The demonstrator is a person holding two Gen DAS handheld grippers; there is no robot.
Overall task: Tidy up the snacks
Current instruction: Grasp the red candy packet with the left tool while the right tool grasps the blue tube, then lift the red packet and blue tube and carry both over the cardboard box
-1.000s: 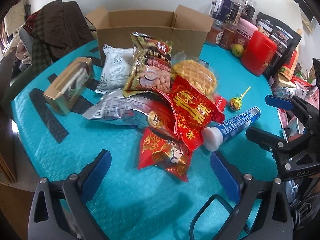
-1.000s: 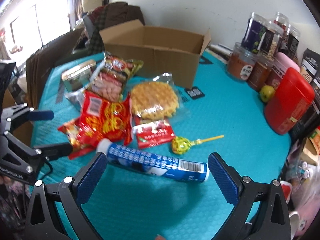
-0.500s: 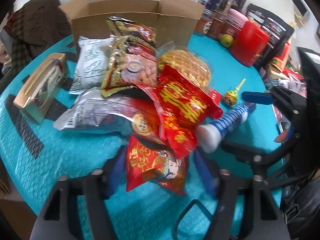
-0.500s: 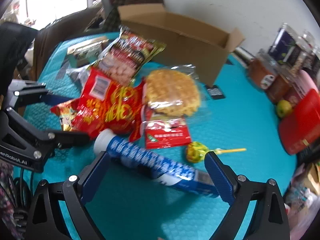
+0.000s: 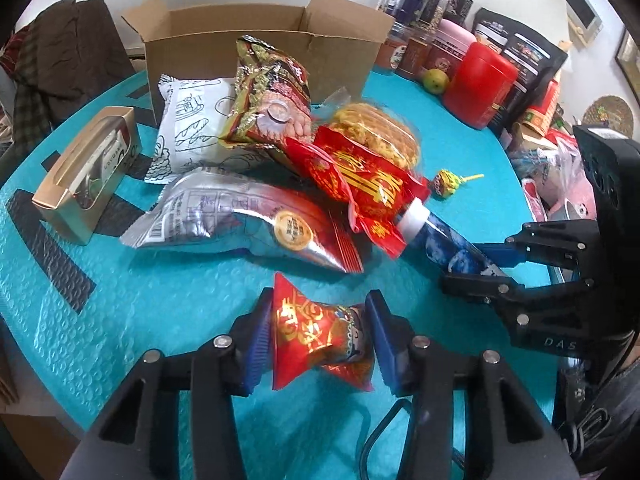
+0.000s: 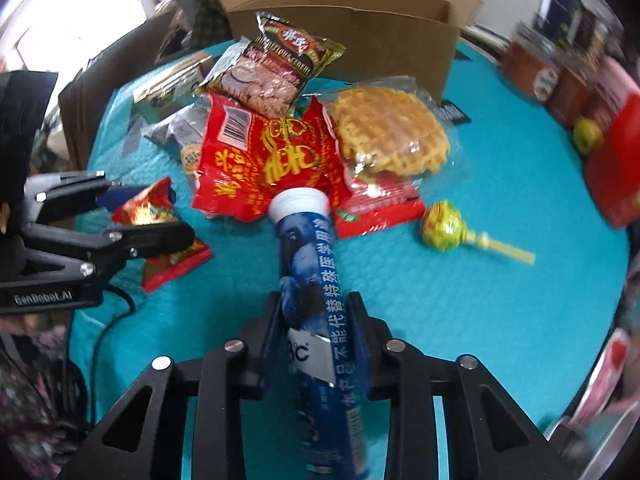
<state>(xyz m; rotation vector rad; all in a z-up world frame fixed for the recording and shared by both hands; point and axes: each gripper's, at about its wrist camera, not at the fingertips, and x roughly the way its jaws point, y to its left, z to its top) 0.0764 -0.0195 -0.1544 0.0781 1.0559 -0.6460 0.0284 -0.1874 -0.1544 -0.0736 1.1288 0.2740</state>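
Note:
My left gripper is shut on a small red snack packet, at the near edge of the snack pile; it also shows in the right wrist view. My right gripper is shut on a blue tube with a white cap, seen too in the left wrist view. The pile holds a big red bag, a waffle pack, a biscuit bag, a silver bag and a white bread bag. An open cardboard box stands behind.
A lollipop lies right of the pile on the teal table cover. A gold window box sits at the left. Jars, a red canister and dark pouches crowd the back right. A coat-covered chair is at the far left.
Both grippers were open above the table. The left one has closed on the small red packet and the right one on the blue tube, which now points away from its camera.

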